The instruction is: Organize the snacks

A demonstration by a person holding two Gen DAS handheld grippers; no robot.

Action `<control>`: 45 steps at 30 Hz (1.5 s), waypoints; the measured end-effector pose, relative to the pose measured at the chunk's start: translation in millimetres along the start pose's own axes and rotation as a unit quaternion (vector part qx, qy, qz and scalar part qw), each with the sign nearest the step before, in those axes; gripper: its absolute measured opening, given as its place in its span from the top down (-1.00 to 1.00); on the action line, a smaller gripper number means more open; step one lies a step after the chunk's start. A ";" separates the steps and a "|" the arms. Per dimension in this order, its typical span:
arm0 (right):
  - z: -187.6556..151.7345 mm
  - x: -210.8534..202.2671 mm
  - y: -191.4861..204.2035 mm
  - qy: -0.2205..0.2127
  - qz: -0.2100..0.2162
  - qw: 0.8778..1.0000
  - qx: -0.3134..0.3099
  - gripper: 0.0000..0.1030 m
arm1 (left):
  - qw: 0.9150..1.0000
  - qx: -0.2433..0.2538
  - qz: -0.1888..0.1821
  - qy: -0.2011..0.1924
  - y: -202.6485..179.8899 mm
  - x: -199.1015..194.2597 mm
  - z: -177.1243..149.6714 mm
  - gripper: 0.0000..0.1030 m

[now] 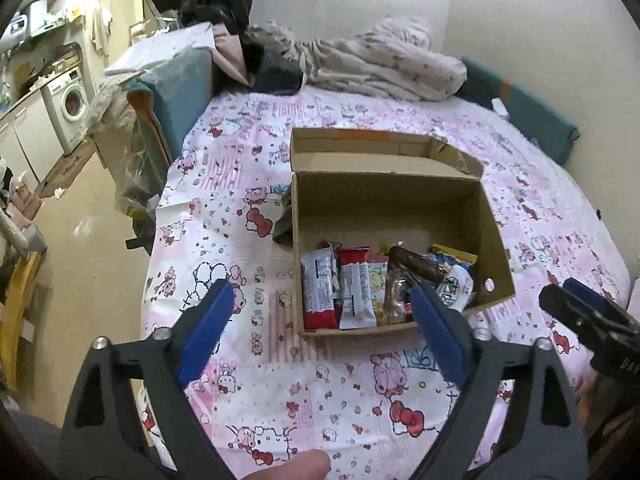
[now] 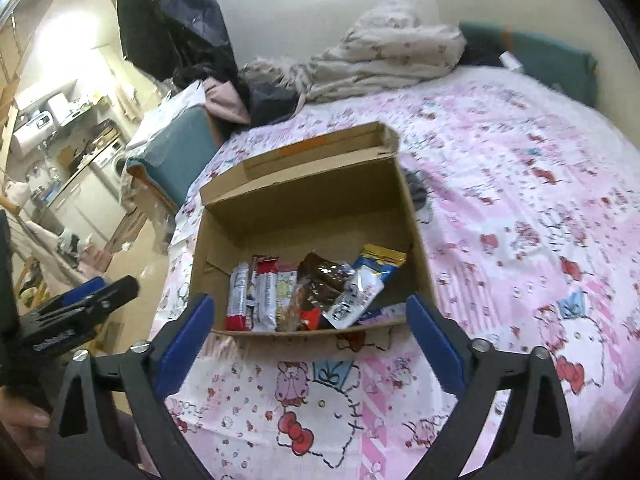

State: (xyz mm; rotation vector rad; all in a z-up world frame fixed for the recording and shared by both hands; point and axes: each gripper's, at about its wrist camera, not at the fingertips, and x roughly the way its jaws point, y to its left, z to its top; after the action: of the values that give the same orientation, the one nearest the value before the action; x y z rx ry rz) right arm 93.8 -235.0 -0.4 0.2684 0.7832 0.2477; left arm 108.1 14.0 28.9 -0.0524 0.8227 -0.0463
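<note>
An open cardboard box [image 1: 384, 200] stands on a pink cartoon-print bedsheet [image 1: 320, 400]; it also shows in the right wrist view [image 2: 304, 200]. Several snack packets [image 1: 360, 292] lie along its near wall, among them red-and-white bars [image 2: 260, 296], a brown wrapper [image 2: 324, 274] and a blue-yellow pouch [image 2: 380, 262]. My left gripper [image 1: 322, 308] is open and empty, above the sheet just before the box's near edge. My right gripper [image 2: 308, 318] is open and empty, also at the box's near edge. The right gripper appears in the left wrist view [image 1: 576, 304].
A heap of bedding and clothes [image 1: 360, 60] lies at the bed's far end by the wall. A teal headboard [image 1: 532, 112] is at the right. A dark object [image 1: 282, 224] lies beside the box's left side. Floor and a kitchen with a washing machine [image 1: 72, 100] are at the left.
</note>
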 end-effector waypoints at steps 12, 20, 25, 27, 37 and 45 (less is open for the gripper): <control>-20.8 -22.6 22.8 -0.059 -0.047 0.995 -0.061 -1.00 | 1.000 0.010 -0.012 -0.022 -8.6 -19.4 -31.1 -1.00; -18.8 -8.8 15.3 -0.045 -0.053 0.997 -0.037 -1.00 | 1.000 -0.007 -0.008 -0.017 -2.2 -13.5 -25.7 -1.00; -20.4 -8.7 16.6 -0.046 -0.056 0.997 -0.041 -1.00 | 1.000 -0.005 -0.008 -0.020 -3.9 -14.0 -25.1 -1.00; -20.5 -9.2 16.9 -0.047 -0.055 0.997 -0.041 -1.00 | 1.000 -0.004 -0.010 -0.021 -5.3 -14.3 -25.2 -1.00; -19.4 -11.0 16.5 -0.048 -0.054 0.997 -0.039 -1.00 | 1.000 0.001 -0.005 -0.020 -6.3 -13.1 -26.8 -1.00; -19.9 -13.1 17.4 -0.050 -0.054 0.996 -0.042 -1.00 | 1.000 -0.001 -0.003 -0.021 -5.0 -14.1 -26.8 -1.00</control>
State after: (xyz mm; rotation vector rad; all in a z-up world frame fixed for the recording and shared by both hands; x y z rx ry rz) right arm 68.5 -219.9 0.5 0.1567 0.6847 0.1634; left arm 78.7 9.2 21.3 -0.0584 0.7810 -0.0504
